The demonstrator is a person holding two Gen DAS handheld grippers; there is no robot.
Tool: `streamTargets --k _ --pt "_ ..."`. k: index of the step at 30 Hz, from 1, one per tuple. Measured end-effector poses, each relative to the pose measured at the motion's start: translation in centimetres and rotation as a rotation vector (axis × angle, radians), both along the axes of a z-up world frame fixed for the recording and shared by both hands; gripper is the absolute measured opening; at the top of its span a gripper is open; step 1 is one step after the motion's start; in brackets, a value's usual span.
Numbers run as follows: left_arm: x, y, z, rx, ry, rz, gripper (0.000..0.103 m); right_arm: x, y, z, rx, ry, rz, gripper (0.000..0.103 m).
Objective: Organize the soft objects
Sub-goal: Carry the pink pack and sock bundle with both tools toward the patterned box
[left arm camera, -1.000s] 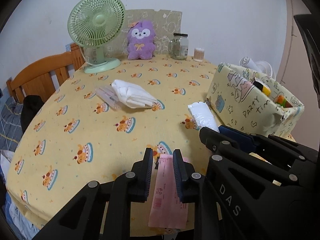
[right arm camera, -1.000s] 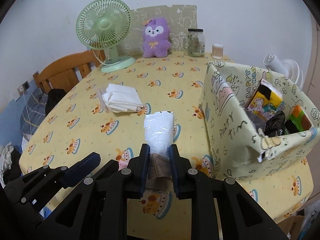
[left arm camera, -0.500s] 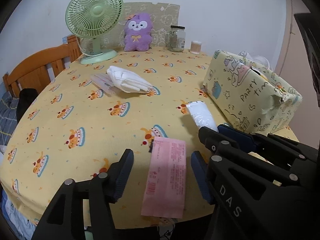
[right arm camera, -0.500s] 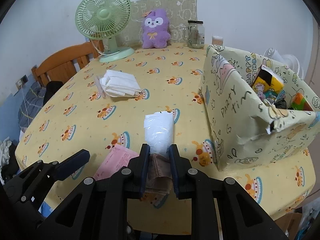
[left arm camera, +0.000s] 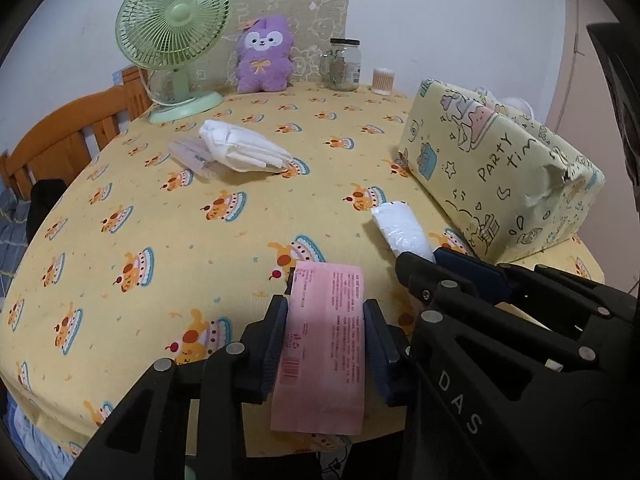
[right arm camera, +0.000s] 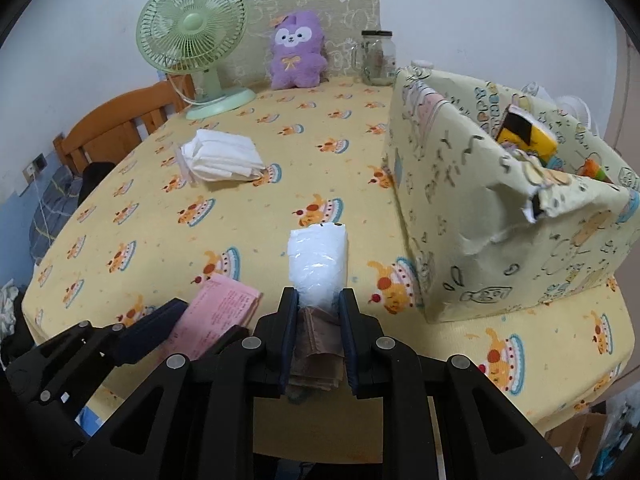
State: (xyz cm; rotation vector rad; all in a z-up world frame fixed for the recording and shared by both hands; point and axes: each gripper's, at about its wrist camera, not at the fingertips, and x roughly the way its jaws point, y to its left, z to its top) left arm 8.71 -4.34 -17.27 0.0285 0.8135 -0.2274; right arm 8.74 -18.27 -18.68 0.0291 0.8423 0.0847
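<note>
A round table under a yellow cloth printed with small cake pictures (left arm camera: 168,240) fills both wrist views, set against a pale wall. A wooden chair back (left arm camera: 68,136) stands past its far left rim.

The left gripper (left arm camera: 326,344) sits at the near rim with its jaws closing around a flat pink paper-wrapped packet (left arm camera: 326,332); the pads stand right at the packet's two long edges, and its near end overhangs the table's edge. Just to the right, the right gripper (right arm camera: 318,336) is pressed together, pinching a clear plastic-wrapped white packet (right arm camera: 318,264) with brown folded material at its gripped end; the packet points away from the fingers over the cloth.

Ahead of the right gripper and to its right stands one open box covered in pale yellow cartoon paper (right arm camera: 480,216), torn at its near corner, with colourful items showing inside. Ahead of the left gripper, well apart, lies one stack of white folded pads (left arm camera: 244,150) on a clear wrapper. Between that stack and the grippers the cloth is bare and wide.

Along the far rim stand one green desk fan (left arm camera: 174,36), one purple plush toy (left arm camera: 262,54), one glass jar (left arm camera: 344,64) and one small tub of cotton swabs (left arm camera: 383,80).
</note>
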Motion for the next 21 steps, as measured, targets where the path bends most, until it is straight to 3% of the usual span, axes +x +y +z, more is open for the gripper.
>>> streamTargets --k 6,21 --pt "0.4 0.1 1.0 0.011 -0.012 0.007 0.038 0.5 0.2 0.5 0.012 0.000 0.016 0.023" --pt "1.4 0.0 6.9 0.011 -0.115 0.018 0.038 1.7 0.3 6.4 0.034 -0.095 0.013 0.023"
